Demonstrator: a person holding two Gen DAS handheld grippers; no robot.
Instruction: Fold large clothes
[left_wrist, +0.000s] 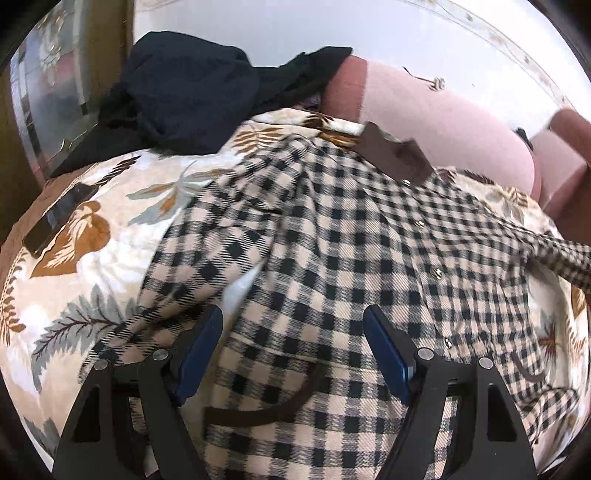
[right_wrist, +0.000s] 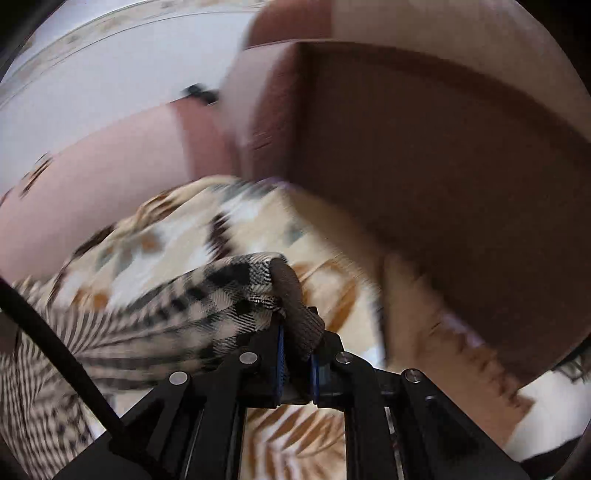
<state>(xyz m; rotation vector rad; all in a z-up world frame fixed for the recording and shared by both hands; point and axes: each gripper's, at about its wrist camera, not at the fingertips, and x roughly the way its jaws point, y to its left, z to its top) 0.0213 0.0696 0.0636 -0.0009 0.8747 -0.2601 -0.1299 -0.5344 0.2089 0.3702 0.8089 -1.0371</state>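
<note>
A beige and black checked shirt with a brown collar and snap buttons lies spread on a leaf-print blanket. My left gripper is open just above the shirt's lower part, its blue pads on either side of the cloth. My right gripper is shut on the brown-trimmed cuff of the shirt's sleeve and holds it stretched out to the right over the blanket. The right wrist view is blurred by motion.
A heap of dark clothes lies at the far left of the bed. A pink headboard and a brown padded side border the bed. A dark phone-like slab lies at the left edge.
</note>
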